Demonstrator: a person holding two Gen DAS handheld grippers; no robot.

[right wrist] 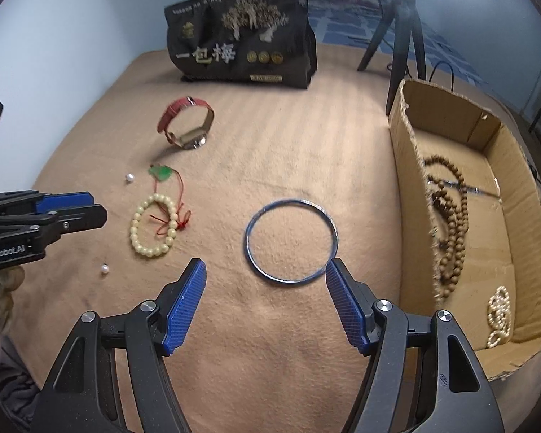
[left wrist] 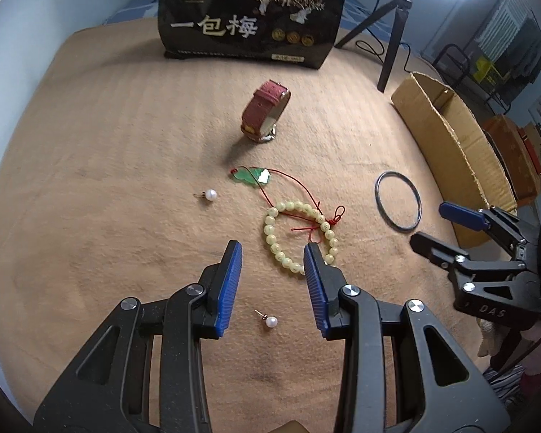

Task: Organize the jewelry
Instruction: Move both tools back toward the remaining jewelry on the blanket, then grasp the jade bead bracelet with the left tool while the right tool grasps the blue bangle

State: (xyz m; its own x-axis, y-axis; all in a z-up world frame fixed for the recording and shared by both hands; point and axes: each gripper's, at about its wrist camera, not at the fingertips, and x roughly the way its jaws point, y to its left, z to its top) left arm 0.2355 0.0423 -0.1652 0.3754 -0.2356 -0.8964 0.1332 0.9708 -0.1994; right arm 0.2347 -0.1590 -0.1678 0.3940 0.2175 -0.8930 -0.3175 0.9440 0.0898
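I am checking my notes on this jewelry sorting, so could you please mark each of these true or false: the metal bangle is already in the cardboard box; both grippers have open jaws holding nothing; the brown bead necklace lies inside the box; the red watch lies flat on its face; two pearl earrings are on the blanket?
1. The metal bangle is already in the cardboard box. False: it lies on the tan blanket, just left of the box.
2. The left gripper and right gripper have open jaws holding nothing. True.
3. The brown bead necklace lies inside the box. True.
4. The red watch lies flat on its face. False: it stands on edge as a closed loop.
5. Two pearl earrings are on the blanket. True.
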